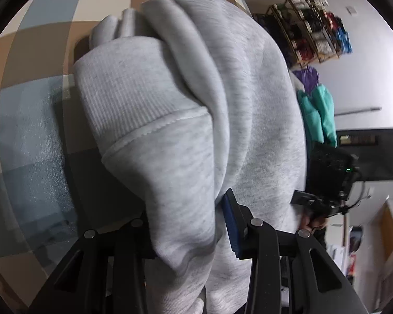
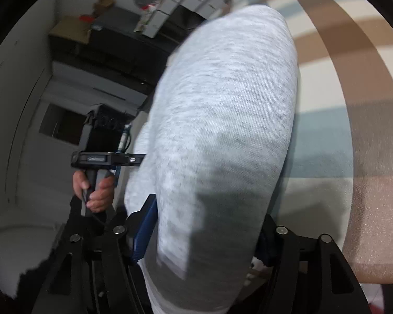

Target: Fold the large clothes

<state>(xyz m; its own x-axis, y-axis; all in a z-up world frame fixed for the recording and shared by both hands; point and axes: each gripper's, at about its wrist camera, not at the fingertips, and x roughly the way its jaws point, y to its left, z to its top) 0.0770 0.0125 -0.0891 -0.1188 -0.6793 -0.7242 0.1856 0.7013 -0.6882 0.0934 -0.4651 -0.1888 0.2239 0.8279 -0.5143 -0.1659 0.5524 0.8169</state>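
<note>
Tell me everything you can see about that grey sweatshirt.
The grey sweatshirt is light heather-grey, thick and fleecy-looking. A sleeve ends in a ribbed cuff with a stitched seam. It is bunched in deep folds and hangs in front of a checked cloth. The left gripper and right gripper each clamp a bunch of it.

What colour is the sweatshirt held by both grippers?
Light heather grey; the sweatshirt shows best in the left wrist view, with its ribbed cuff.

Sweatshirt (image 1: 186, 120) between left claw (image 1: 188, 225) fingers — checked cloth (image 1: 34, 120) behind; right claw (image 2: 201, 233) likewise.
</note>
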